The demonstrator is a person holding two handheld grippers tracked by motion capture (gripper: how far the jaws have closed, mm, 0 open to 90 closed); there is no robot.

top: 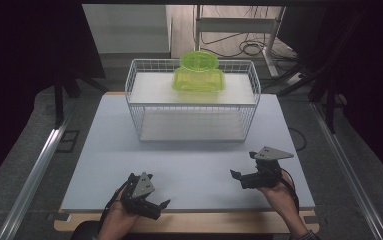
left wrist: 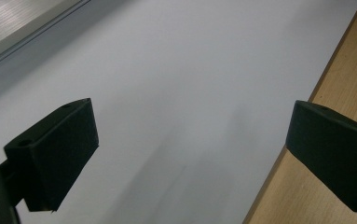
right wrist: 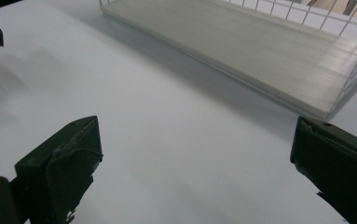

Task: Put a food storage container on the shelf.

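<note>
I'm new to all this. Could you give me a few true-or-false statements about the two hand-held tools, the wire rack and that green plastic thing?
1. The green container sits on the top shelf of the wire rack. True.
2. The left tool is clamped on the green container. False: its jaws stand wide apart over the bare white table.
3. The right tool is open and holds nothing. True.
4. Both tools are inside the rack. False: they are near the table's front edge, well short of it.
5. The rack's lower shelf holds a bowl. False: it is bare.
</note>
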